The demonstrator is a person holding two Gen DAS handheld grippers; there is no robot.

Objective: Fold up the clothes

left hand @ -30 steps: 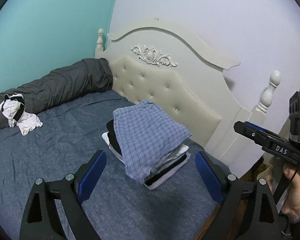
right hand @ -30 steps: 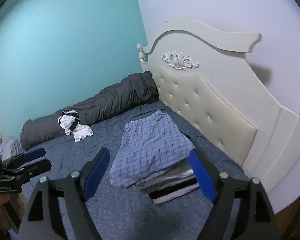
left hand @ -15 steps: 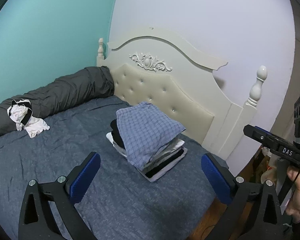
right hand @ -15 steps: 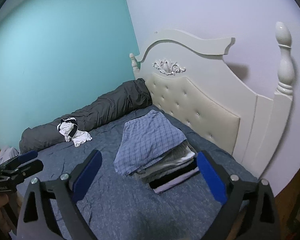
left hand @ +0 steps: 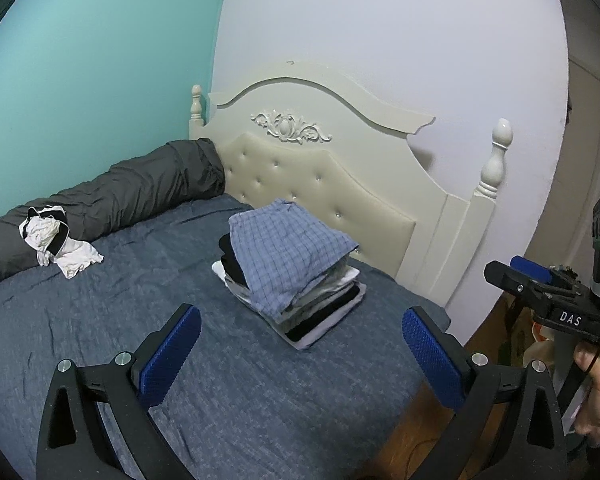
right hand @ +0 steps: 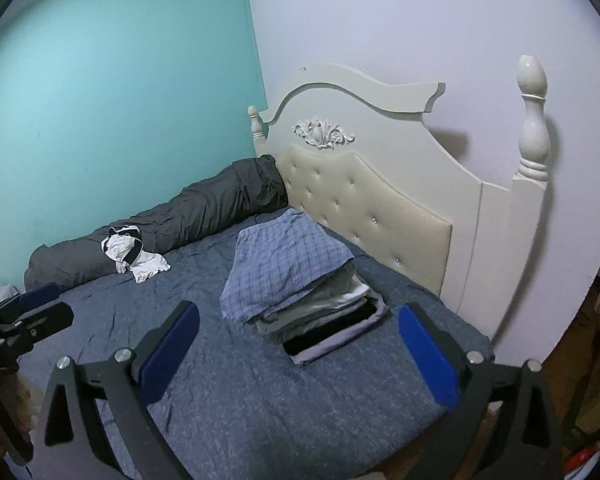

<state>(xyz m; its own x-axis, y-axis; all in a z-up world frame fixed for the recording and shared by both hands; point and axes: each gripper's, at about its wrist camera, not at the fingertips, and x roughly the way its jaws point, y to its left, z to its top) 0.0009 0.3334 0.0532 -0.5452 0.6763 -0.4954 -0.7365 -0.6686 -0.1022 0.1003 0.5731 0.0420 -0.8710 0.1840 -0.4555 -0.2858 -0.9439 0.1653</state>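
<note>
A stack of folded clothes (left hand: pixel 290 276), topped by a blue checked garment (right hand: pixel 284 266), is set on the bed (left hand: pixel 100 332) near the headboard (left hand: pixel 340 168). The left gripper (left hand: pixel 300 344) is held wide apart and empty. The right gripper (right hand: pixel 300 344) is opening, with nothing between its jaws. A crumpled white garment (left hand: pixel 60 246) lies well apart, by the dark bolster (left hand: pixel 140 192).

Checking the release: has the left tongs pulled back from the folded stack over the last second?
Yes. The left tongs has backed away: the folded stack now sits farther ahead, with more headboard in view.
</note>
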